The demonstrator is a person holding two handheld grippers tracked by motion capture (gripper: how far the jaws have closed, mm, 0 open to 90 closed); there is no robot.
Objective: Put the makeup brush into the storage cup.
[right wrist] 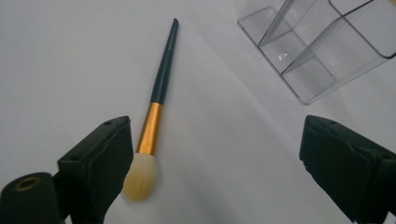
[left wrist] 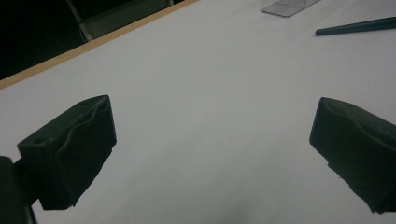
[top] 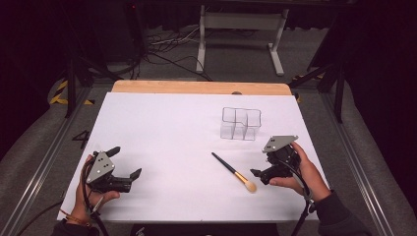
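High view: we note the makeup brush (top: 234, 172) lying flat on the tabletop (top: 162, 132), handle slanting away toward the far left, bristles nearest the right gripper (top: 259, 174), which sits just beside them; the clear organizer (top: 240, 123) stands beyond the brush. The left gripper (top: 129, 164) is well apart from the brush. Left gripper view: jaws spread wide, empty. Right gripper view: jaws wide apart, holding nothing, bristle head (right wrist: 140, 177) just beside one jaw.

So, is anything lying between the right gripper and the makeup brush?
No. In the high view, bare white table separates the right gripper from the makeup brush; its bristles point toward the open jaws.
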